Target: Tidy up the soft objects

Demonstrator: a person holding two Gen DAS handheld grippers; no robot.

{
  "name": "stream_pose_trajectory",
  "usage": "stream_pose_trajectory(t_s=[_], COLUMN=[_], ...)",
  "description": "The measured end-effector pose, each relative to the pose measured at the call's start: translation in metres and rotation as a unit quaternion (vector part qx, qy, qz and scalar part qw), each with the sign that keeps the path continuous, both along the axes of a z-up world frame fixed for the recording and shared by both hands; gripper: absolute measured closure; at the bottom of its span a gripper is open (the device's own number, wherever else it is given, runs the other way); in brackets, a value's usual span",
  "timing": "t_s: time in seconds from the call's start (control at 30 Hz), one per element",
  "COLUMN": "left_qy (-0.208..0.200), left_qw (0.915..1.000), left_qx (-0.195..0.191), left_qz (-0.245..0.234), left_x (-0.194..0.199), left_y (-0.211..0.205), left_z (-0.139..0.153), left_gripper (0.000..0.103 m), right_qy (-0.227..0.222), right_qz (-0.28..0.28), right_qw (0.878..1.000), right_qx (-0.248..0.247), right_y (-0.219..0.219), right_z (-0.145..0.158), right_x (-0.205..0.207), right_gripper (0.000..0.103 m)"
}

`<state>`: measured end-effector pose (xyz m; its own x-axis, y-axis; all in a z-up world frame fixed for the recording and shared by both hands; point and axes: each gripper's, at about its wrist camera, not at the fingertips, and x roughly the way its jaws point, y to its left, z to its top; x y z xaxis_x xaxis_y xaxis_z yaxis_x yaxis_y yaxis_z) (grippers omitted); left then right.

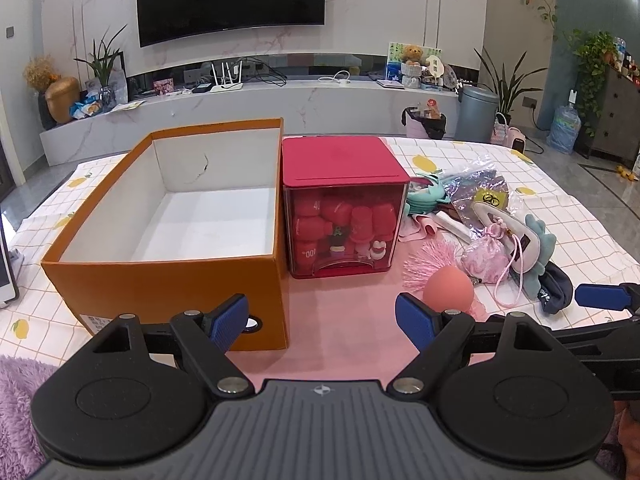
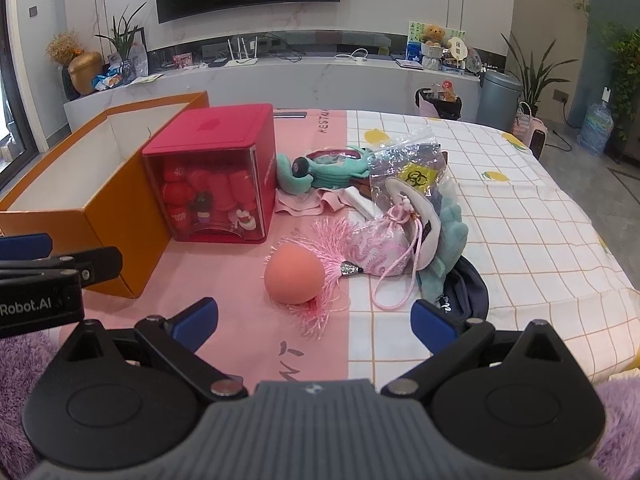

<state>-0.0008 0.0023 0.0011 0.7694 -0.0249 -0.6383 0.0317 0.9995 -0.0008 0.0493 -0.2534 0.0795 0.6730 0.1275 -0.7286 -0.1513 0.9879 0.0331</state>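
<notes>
Both my grippers hang spread wide w/ nothing in them, left gripper (image 1: 320, 320) parked in front of the orange box (image 1: 168, 268) and right gripper (image 2: 314, 322) aimed at the soft stuff, prob bc nothing's been picked yet. The box sits open-topped and bare inside, right beside the red bin (image 1: 344, 208), so it looks like the drop spot imo. The peach ball (image 2: 294, 276) is nearest my right fingers, touching the pink tassel pouch (image 2: 372, 248), w/ the rest of the pile just behind, so I'd guess it goes first.
</notes>
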Motion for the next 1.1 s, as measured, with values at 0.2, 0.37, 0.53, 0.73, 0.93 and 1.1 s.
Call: stream_pose_trajectory(t_s=[0.2, 0.37, 0.53, 0.73, 0.93, 1.1], left_qy=[0.003, 0.002, 0.006, 0.002, -0.002, 0.004], left_qw=[1.0000, 1.0000, 0.9999, 0.9999, 0.9998, 0.9997], left_qx=[0.005, 0.008, 0.015, 0.015, 0.018, 0.023], left_qz=[0.004, 0.003, 0.000, 0.005, 0.006, 0.008], left_x=[0.0003, 0.0002, 0.0006, -0.0003, -0.0017, -0.0001], left_y=[-0.0010, -0.0018, -0.0033, -0.0019, -0.0008, -0.0012], left_z=[-0.0016, -0.0017, -0.0032, -0.0022, -0.0001, -0.0020], left_gripper=[0.006, 0.006, 0.006, 0.006, 0.006, 0.006], right_qy=[-0.001, 0.000, -0.001, 0.000, 0.004, 0.006], right_qz=[0.001, 0.000, -0.004, -0.003, 0.002, 0.003], right_qw=[1.000, 1.000, 1.000, 1.000, 1.000, 1.000], right_qx=[-0.002, -0.001, 0.001, 0.002, 0.006, 0.004], right_y=[0.0006, 0.0003, -0.0011, -0.0018, -0.0008, 0.0006], right_z=[0.0004, 0.0004, 0.0007, 0.0009, 0.0000, 0.0000], right_x=[-0.0010, -0.0013, -0.0016, -0.0017, -0.0016, -0.0011], right_gripper=[0.003, 0.003, 0.003, 0.003, 0.003, 0.003])
